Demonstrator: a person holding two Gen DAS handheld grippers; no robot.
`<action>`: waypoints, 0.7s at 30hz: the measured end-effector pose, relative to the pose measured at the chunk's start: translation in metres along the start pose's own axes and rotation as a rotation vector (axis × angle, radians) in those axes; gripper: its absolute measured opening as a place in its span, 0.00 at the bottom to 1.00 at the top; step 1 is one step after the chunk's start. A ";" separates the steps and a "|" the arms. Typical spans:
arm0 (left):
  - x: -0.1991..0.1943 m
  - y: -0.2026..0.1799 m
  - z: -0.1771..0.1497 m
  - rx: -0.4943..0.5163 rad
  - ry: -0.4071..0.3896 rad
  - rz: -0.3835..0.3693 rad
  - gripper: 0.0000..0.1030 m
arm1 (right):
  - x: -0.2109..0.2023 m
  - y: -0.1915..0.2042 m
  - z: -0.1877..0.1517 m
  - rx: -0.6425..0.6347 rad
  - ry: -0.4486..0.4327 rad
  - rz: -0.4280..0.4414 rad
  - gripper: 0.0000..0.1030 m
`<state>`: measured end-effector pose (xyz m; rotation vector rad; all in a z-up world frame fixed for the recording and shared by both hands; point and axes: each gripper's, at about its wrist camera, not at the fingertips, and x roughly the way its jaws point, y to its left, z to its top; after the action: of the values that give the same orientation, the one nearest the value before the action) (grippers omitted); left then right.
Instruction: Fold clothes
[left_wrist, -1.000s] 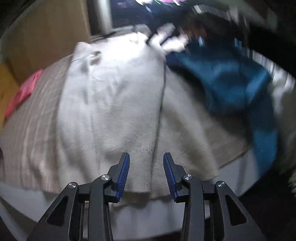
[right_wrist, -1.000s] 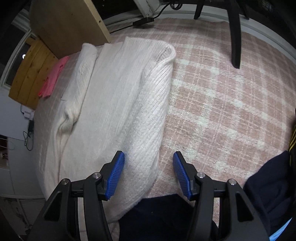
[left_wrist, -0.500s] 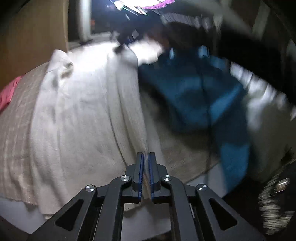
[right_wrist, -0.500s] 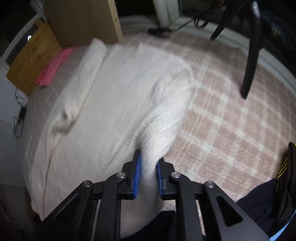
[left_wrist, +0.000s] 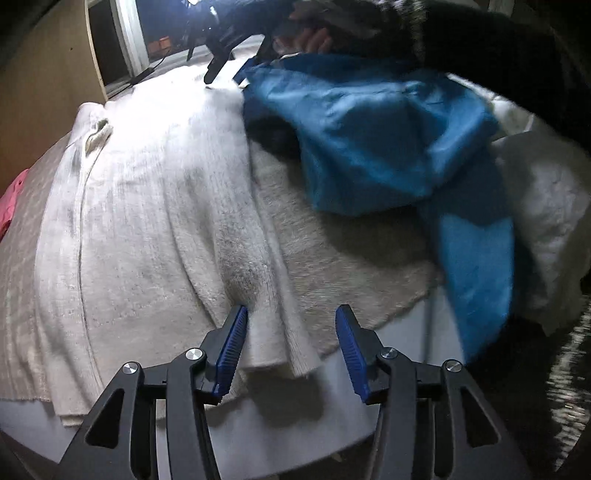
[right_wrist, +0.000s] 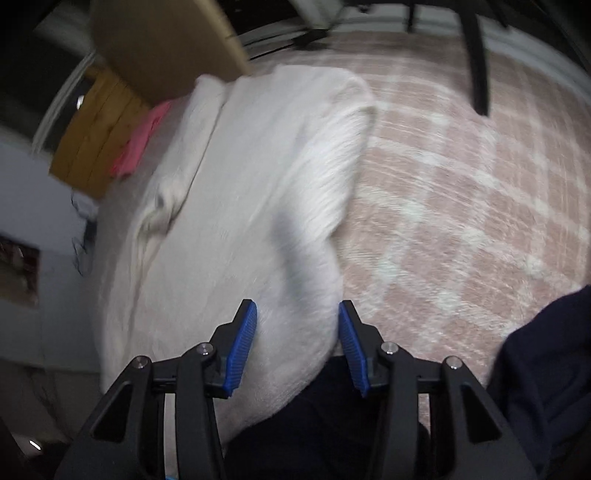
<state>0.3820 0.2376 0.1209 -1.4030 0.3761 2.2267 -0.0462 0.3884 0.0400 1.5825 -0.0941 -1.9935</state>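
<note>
A white knit sweater (left_wrist: 147, 206) lies spread on a checked bed cover, with one side folded over onto the body. My left gripper (left_wrist: 291, 339) is open, its jaws either side of the sweater's hem fold at the bed's near edge. My right gripper (right_wrist: 297, 341) is open over the sweater (right_wrist: 251, 192), with the folded edge between its jaws. The right gripper also shows at the top of the left wrist view (left_wrist: 221, 55), at the sweater's far end.
A blue garment (left_wrist: 388, 140) and white fluffy bedding (left_wrist: 546, 206) lie to the right of the sweater. A pink cloth (right_wrist: 142, 142) lies by a wooden headboard (right_wrist: 159, 44). Dark navy clothing (right_wrist: 546, 362) sits at the right. The pink checked cover (right_wrist: 461, 184) stretches to the right.
Both grippers were shut on the sweater's folded edge half a second ago and have now opened, letting go of it. The fold now rests further over the body.
</note>
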 end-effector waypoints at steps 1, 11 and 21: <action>0.000 0.002 -0.001 -0.003 -0.010 0.002 0.35 | 0.003 0.005 0.000 -0.012 0.009 -0.005 0.10; -0.049 0.100 -0.040 -0.440 -0.135 -0.245 0.11 | -0.017 0.072 0.053 0.018 -0.034 -0.055 0.09; -0.027 0.160 -0.080 -0.655 -0.057 -0.147 0.17 | 0.056 0.146 0.090 -0.072 0.126 -0.066 0.21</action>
<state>0.3685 0.0576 0.1069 -1.5965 -0.5115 2.3585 -0.0776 0.2146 0.0761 1.6800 0.0799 -1.9183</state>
